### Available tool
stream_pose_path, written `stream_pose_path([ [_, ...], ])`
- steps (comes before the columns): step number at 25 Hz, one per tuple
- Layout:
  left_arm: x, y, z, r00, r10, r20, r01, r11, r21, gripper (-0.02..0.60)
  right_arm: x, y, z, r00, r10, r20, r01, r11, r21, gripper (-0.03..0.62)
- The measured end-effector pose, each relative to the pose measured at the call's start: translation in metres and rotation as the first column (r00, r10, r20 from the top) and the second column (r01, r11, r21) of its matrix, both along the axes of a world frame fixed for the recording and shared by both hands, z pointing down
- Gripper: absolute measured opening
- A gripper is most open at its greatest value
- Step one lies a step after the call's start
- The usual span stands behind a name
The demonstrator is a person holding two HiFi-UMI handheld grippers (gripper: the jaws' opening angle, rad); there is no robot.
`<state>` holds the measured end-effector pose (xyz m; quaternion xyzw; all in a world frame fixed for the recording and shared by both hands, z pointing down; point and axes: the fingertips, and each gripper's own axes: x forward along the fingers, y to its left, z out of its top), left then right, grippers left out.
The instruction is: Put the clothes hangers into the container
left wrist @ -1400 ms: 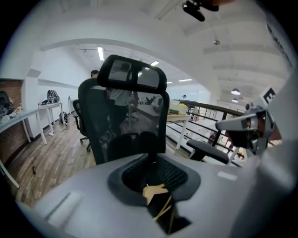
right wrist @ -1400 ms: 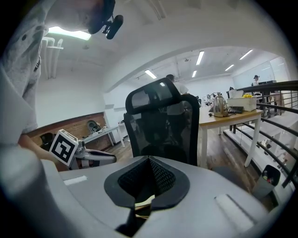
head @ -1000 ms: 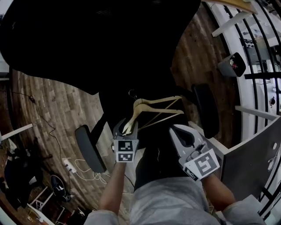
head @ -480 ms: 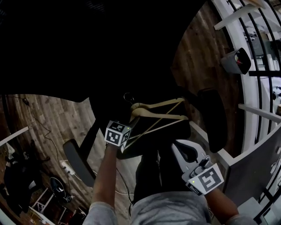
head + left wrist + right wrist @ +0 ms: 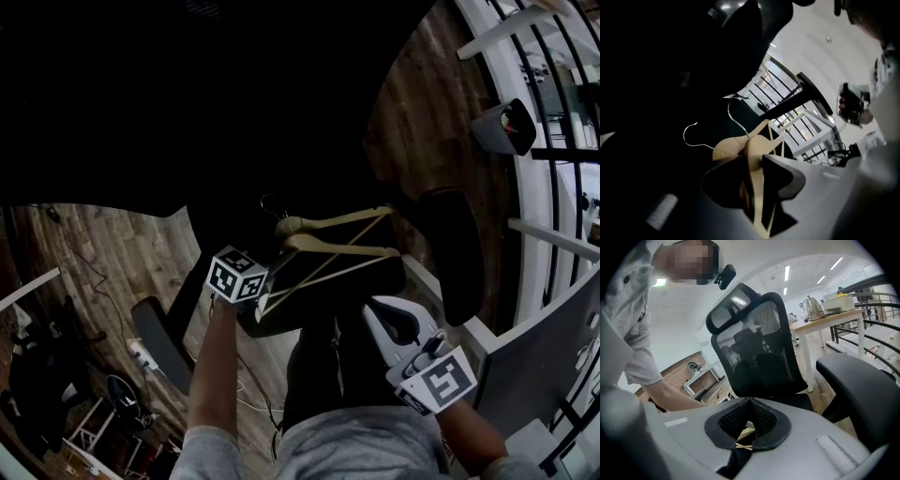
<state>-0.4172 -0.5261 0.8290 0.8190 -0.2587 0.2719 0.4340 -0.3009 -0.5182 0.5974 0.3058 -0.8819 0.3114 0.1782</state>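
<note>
Left gripper has dropped and tipped downward. Jaws have just been closing and now clamp one end of two wooden hangers. Hangers were in mid-air a second ago; now low over chair seat, beside armrest. Touching seat or just above: too dark to say. Right gripper waits near my lap, jaws together, empty. No container in view. My guess: grip re-seated, carry to container not begun.
</note>
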Motion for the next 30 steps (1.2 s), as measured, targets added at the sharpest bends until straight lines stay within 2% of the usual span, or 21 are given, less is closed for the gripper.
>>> stream_pose_path([
  [2,0.007,0.007,-0.012,0.998,0.057,-0.023,-0.057,0.998,0.023,0.120,-0.002,0.002,0.000,1.000,-0.004,0.006,0.004,1.000,-0.005,-0.003],
  [4,0.016,0.019,-0.023,0.991,0.113,-0.078,-0.112,0.994,0.012,0.118,-0.004,0.003,0.000,1.000,-0.005,0.012,0.005,1.000,-0.009,-0.002],
  [7,0.030,0.041,-0.035,0.966,0.221,-0.132,-0.223,0.975,-0.004,0.120,-0.006,0.002,-0.002,1.000,-0.008,0.024,0.008,1.000,-0.009,-0.003],
  [11,0.053,0.076,-0.041,0.915,0.392,-0.094,-0.392,0.920,0.018,0.138,-0.008,0.003,-0.004,0.999,-0.008,0.033,0.009,1.000,-0.005,-0.003],
  [13,0.064,0.094,-0.035,0.897,0.434,-0.089,-0.436,0.900,-0.006,0.146,-0.009,0.003,-0.006,0.999,-0.008,0.034,0.008,1.000,-0.004,-0.003],
  [15,0.072,0.111,-0.024,0.883,0.462,-0.079,-0.466,0.884,-0.041,0.182,-0.010,0.002,-0.009,0.999,-0.008,0.033,0.008,1.000,0.001,-0.003],
  [16,0.075,0.117,-0.017,0.875,0.481,-0.056,-0.483,0.874,-0.051,0.172,-0.010,0.001,-0.011,0.999,-0.007,0.032,0.007,1.000,0.004,-0.003],
  [18,0.080,0.127,-0.004,0.857,0.516,0.003,-0.514,0.855,-0.064,0.063,-0.009,-0.001,-0.014,1.000,-0.005,0.031,0.005,1.000,0.011,-0.003],
  [20,0.081,0.137,0.009,0.843,0.536,0.043,-0.531,0.842,-0.095,0.052,-0.007,-0.002,-0.015,1.000,-0.002,0.029,0.001,1.000,0.018,-0.003],
  [21,0.082,0.140,0.013,0.842,0.537,0.048,-0.530,0.841,-0.108,0.058,-0.006,-0.002,-0.016,1.000,0.000,0.027,-0.001,1.000,0.019,-0.003],
  [23,0.087,0.138,0.011,0.858,0.512,0.029,-0.507,0.855,-0.106,0.067,-0.004,-0.003,-0.015,1.000,0.007,0.024,-0.008,1.000,0.016,-0.003],
  [25,0.091,0.128,0.002,0.885,0.465,0.004,-0.463,0.882,-0.089,0.138,0.000,-0.004,-0.012,1.000,0.013,0.021,-0.013,1.000,0.009,-0.002],
  [27,0.084,0.109,-0.007,0.916,0.401,0.016,-0.400,0.915,-0.058,0.219,0.002,-0.005,-0.010,1.000,0.012,0.013,-0.013,1.000,0.006,-0.003],
  [29,0.068,0.089,-0.007,0.943,0.329,0.057,-0.328,0.944,-0.021,0.258,0.000,-0.005,-0.009,1.000,0.008,0.014,-0.009,1.000,0.006,-0.003],
  [30,0.062,0.083,-0.003,0.948,0.310,0.071,-0.310,0.951,-0.015,0.261,-0.002,-0.006,-0.009,1.000,0.005,0.016,-0.005,1.000,0.007,-0.002],
])
